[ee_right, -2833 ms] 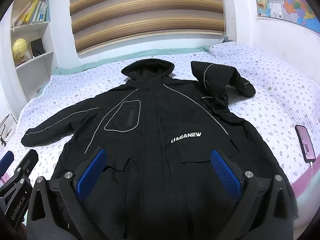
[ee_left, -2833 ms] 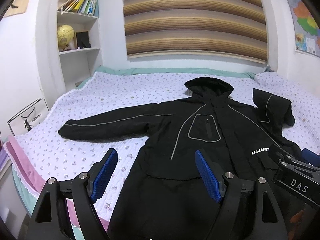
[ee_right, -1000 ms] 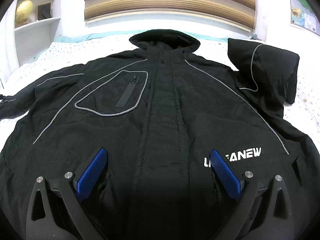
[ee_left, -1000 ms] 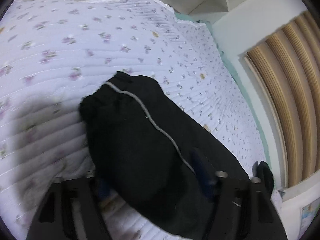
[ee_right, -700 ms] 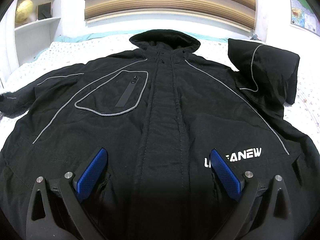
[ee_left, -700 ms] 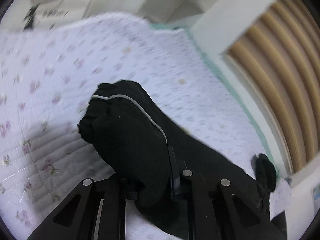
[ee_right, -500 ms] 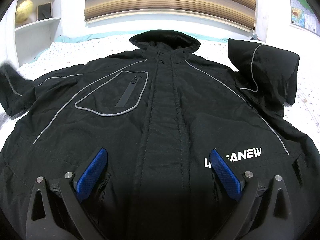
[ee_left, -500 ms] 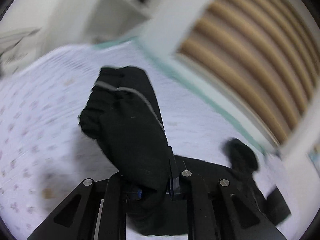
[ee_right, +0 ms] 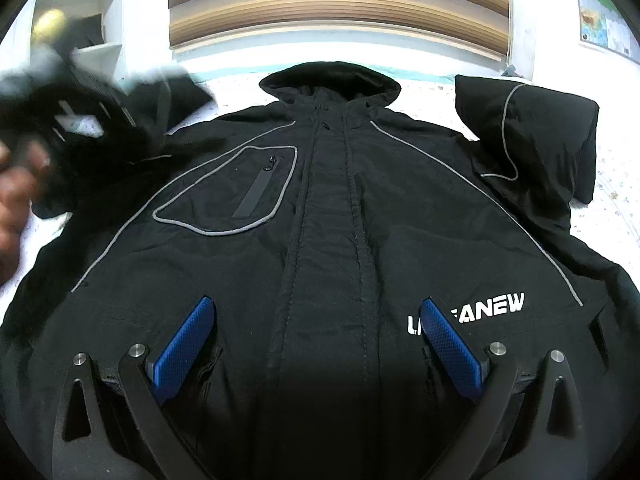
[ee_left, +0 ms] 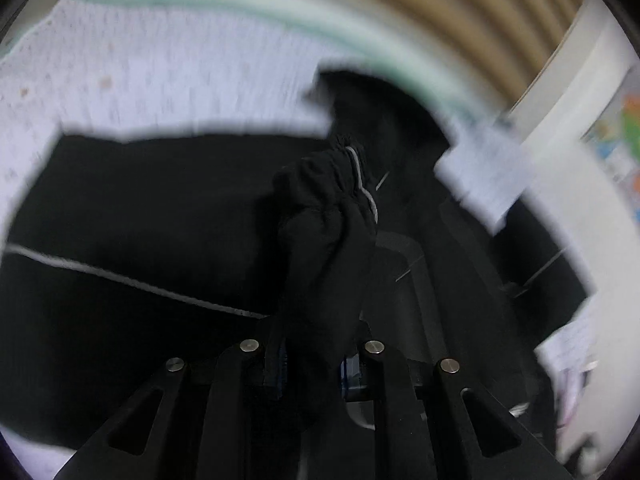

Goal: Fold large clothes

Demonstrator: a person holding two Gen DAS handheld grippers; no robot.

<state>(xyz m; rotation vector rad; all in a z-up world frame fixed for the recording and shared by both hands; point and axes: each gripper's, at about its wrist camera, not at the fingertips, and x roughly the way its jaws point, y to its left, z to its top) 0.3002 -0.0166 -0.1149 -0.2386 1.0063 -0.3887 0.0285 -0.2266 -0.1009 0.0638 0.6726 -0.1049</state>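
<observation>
A large black hooded jacket (ee_right: 328, 208) with grey piping lies face up on the bed. My left gripper (ee_left: 312, 364) is shut on the cuff of the jacket's sleeve (ee_left: 328, 216) and holds it raised over the jacket's body (ee_left: 140, 208). In the right wrist view that sleeve (ee_right: 80, 140) is a blur at the upper left. My right gripper (ee_right: 316, 344) is open and empty, low over the jacket's lower front. The other sleeve (ee_right: 536, 136) lies folded at the right shoulder.
The bed has a floral white quilt (ee_left: 160, 68) with a green edge at the head. A striped blind (ee_right: 340, 4) hangs behind, a white bookshelf (ee_right: 80, 20) stands at the left, and a wall map (ee_right: 604, 24) hangs at the right.
My left gripper shut on the sleeve cuff, lifted it off the quilt and swung it toward the jacket's body. My right gripper has stayed still and open.
</observation>
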